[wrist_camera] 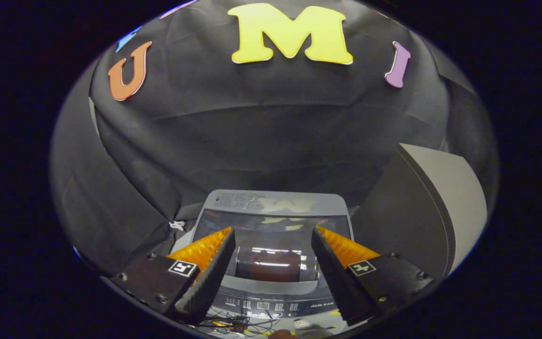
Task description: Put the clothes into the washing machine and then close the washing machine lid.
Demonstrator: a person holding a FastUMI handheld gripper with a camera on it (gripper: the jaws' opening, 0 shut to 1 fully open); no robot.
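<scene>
While the gripper hangs above the machine, its parts read as follows.

Fingers: spread well apart, holding nothing; no garment lies between them.

Washing machine: below and just ahead of the fingers, seen from the control-panel side.

Lid: dark glass, lying flat over the tub as far as can be judged; reflections make it hard to tell whether it is fully seated.

Clothes: cannot be told; the dark glass hides whatever is in the tub.

Control panel: a row of buttons between the finger bases, nearest the gripper.

Grey cabinet: close beside the machine, on the right.

Loose cables: tangled beneath the panel.

Risk 1: a descending finger could press a button, since the panel sits directly under the fingers.

Risk 2: wide fingers could skid on the smooth glass.

Risk 3: a low approach may snag the cables.
</scene>
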